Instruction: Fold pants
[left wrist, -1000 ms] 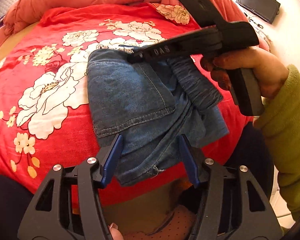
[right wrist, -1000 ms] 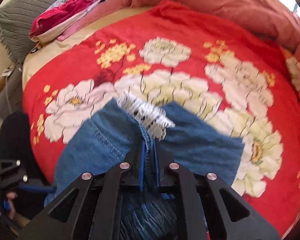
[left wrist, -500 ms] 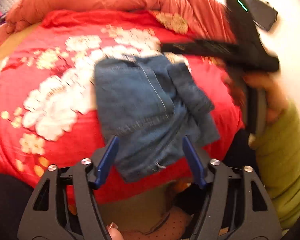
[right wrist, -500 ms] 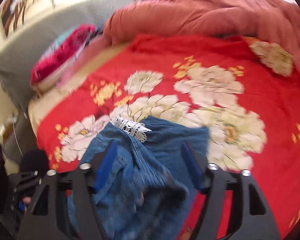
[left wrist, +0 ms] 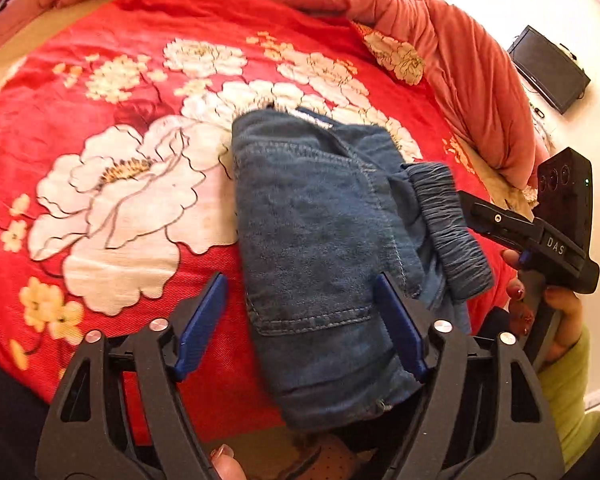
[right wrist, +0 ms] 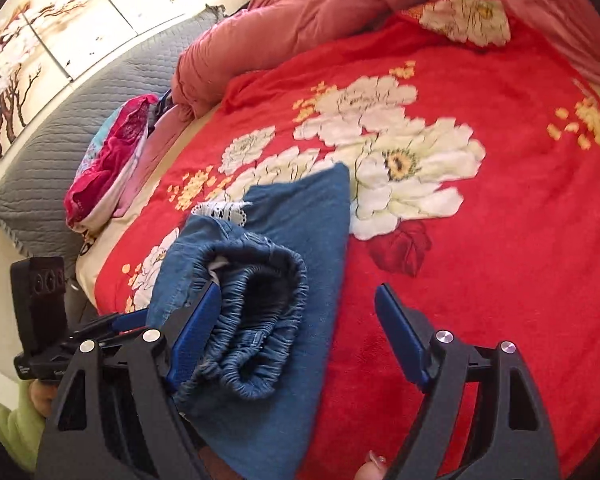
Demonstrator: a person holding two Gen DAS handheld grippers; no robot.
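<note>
Bed: your work surface is a red blanket (left wrist: 112, 256) printed with big white flowers, and it is lying across the whole near and middle ground of both views.
Left gripper (left wrist: 300, 328): you are holding it nearest, over the near edge of the bed. Its blue pads are standing wide apart and have just been opening; the near end of the pants is lying between them, but neither pad is pressing on the cloth.
Right gripper (right wrist: 296, 332): you are holding it at the right side of the pile. Its jaws are released and have just been opening; the gathered waistband is bunching against the left pad, while the right pad is hanging over bare blanket.
Pants (left wrist: 320, 248): the blue denim is lying in a folded bundle at the near edge of the bed, on the blanket, with the elastic waistband (right wrist: 256, 320) on its right side and a strip of white lace (right wrist: 220, 210) showing at its far end.
Your sleeve (left wrist: 572, 392): yellow-green cloth is showing at the right, behind the hand on the right gripper's handle.
Far side: a salmon quilt (left wrist: 440, 36) is lying heaped along the far edge, and a grey padded headboard (right wrist: 52, 148) is standing at the far left below a flower painting (right wrist: 32, 56).
</note>
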